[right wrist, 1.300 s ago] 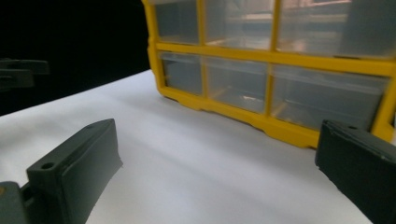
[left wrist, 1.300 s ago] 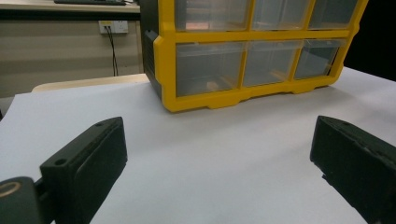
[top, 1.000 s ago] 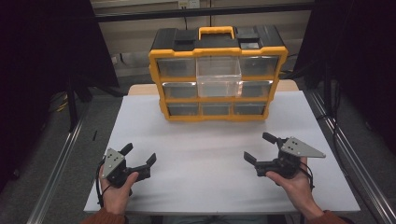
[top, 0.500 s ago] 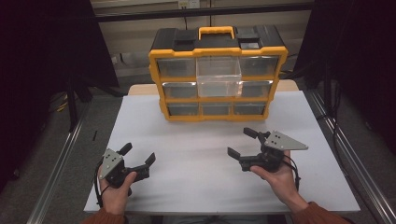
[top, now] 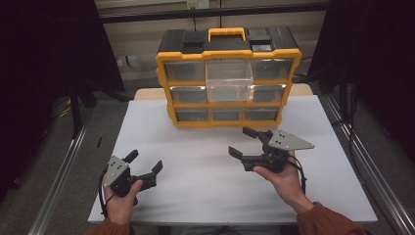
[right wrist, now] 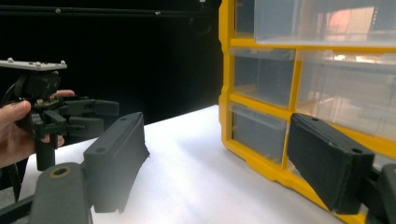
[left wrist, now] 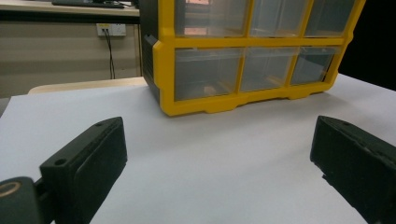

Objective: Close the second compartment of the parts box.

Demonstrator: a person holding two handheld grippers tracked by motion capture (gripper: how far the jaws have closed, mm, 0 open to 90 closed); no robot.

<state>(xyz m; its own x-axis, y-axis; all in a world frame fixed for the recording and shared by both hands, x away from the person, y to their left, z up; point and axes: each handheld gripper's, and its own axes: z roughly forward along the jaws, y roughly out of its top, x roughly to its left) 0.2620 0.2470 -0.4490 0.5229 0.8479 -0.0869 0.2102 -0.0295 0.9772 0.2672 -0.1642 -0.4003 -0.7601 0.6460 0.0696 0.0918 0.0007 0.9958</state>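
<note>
A yellow and black drawer organizer (top: 227, 105) stands at the back of the white table (top: 205, 191). Its clear top middle drawer (top: 229, 81) sticks out toward me. My right gripper (top: 240, 141) hovers right of centre, just in front of the organizer's bottom row, jaws pointing left. Its jaws have just been closing, they still stand apart, and nothing is between them. In the right gripper view the gripper (right wrist: 217, 130) faces the organizer's (right wrist: 299, 93) left corner. My left gripper (top: 145, 160) rests open and empty at the front left; in its own view the gripper (left wrist: 219, 135) looks at the organizer (left wrist: 247, 70).
Metal rails (top: 63, 166) run along both sides of the table, with dark floor beyond them. Bare white tabletop lies between the two grippers. In the right gripper view a hand holds the left gripper (right wrist: 100, 115) against a dark background.
My right gripper has moved left and toward the organizer, and its jaws stand narrower than before. The left gripper has stayed where it was.
</note>
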